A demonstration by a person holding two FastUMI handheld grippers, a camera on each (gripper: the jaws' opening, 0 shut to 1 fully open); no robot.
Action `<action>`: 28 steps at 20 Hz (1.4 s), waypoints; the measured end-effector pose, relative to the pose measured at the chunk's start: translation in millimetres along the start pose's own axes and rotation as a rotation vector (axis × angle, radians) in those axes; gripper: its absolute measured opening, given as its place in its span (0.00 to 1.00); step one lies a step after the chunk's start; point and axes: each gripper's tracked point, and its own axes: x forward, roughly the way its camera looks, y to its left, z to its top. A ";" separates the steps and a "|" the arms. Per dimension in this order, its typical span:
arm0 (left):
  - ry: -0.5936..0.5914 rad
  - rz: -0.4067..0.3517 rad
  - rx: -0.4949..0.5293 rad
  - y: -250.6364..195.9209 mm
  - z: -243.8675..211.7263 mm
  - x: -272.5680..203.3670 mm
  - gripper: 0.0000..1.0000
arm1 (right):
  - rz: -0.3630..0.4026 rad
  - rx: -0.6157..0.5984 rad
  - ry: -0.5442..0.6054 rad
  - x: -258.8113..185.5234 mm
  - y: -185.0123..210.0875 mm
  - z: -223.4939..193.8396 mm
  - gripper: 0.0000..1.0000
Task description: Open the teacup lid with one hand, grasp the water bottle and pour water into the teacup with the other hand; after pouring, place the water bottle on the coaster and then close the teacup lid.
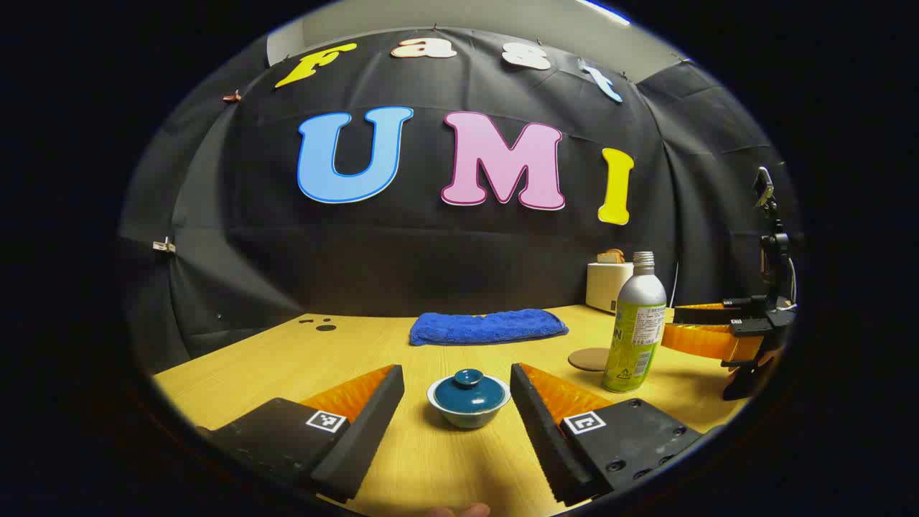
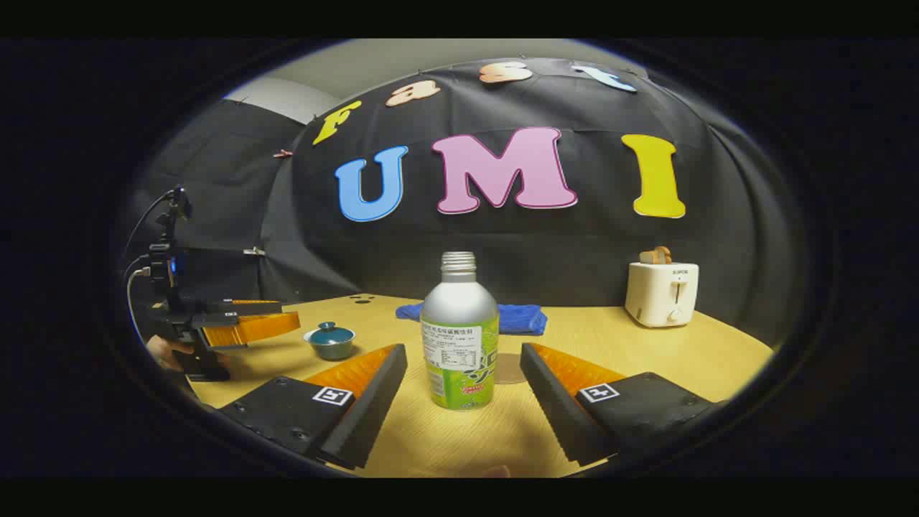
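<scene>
Left gripper (image 1: 457, 402) hanging low over the wooden table (image 1: 273, 366), fingers spread wide, touching nothing; straddling from a little way back the teacup (image 1: 469, 411), teal lid (image 1: 467, 391) sitting on it. Showing off to the right the water bottle (image 1: 636, 323) standing upright, uncapped, just beside the round coaster (image 1: 587, 359).

Right gripper (image 2: 463, 391) likewise gaping, framing the bottle (image 2: 459, 337) without contact; coaster (image 2: 510, 368) peeking out just behind it, teacup (image 2: 332, 341) sitting well left
</scene>
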 end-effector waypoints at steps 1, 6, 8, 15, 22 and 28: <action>0.000 0.000 0.000 -0.3 0.6 0.1 0.94 | 0.000 0.000 0.000 -0.1 0.1 0.2 0.99; 0.001 0.000 0.000 -0.3 -0.1 0.2 0.94 | 0.000 0.000 0.000 0.1 -0.1 0.2 0.98; 0.000 0.002 -0.001 0.1 0.0 0.2 0.94 | 0.000 0.000 0.000 0.0 -0.1 0.1 0.98; -0.004 -0.024 0.004 -3.4 1.0 7.8 0.97 | 0.000 0.001 0.000 0.0 -0.2 0.1 0.98; 0.133 -0.067 0.056 -0.6 -19.3 57.7 0.90 | 0.005 0.002 0.000 0.1 1.5 1.0 0.98; 0.204 -0.073 0.125 -4.6 -28.1 69.4 0.62 | 0.014 0.002 0.002 0.2 3.1 1.1 0.98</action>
